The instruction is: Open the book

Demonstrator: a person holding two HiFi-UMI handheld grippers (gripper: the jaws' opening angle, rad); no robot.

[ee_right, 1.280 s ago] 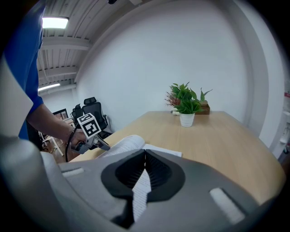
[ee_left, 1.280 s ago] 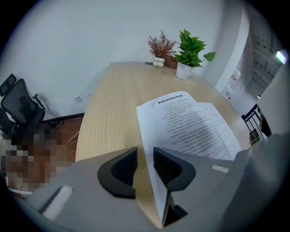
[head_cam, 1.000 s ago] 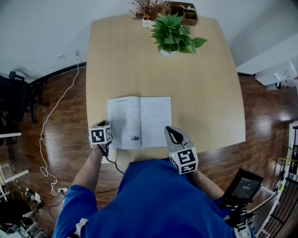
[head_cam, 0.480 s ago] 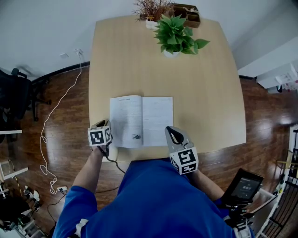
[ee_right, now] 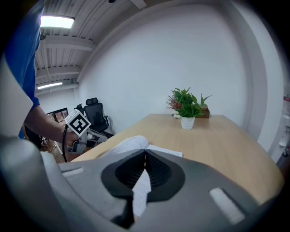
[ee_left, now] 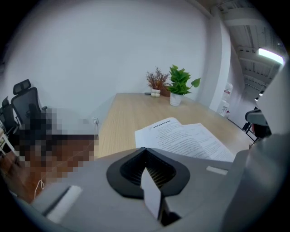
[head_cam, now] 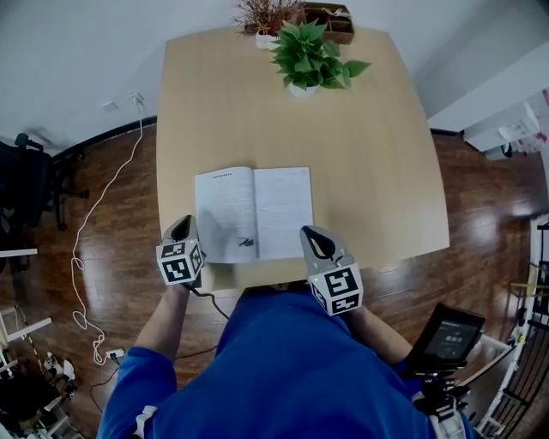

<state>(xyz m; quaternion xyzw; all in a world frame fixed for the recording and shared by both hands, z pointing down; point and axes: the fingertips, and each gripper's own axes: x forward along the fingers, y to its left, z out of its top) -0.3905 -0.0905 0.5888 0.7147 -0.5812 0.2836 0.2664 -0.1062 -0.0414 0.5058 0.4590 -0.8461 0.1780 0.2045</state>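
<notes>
- Lying open and flat, the book (head_cam: 254, 213) rests on the table (head_cam: 369, 163), pages up.
- Far beyond the book, a white pot (head_cam: 302, 89) holds a green plant (head_cam: 310, 53), and a smaller pot (head_cam: 264, 39) holds dried twigs. A brown box (head_cam: 330, 19) stands beside them, cut off by the frame's top — its contents are unreadable.
- The left gripper (head_cam: 180, 226) is just off the book's left near corner. Its jaws have just been closing and now meet tip to tip, with nothing between them.
- The right gripper (head_cam: 310, 237) is at the book's right near corner, jaws together and gripping nothing.
- A small dark mark (head_cam: 246, 243) shows on the book's left page — print or object, I cannot tell.
</notes>
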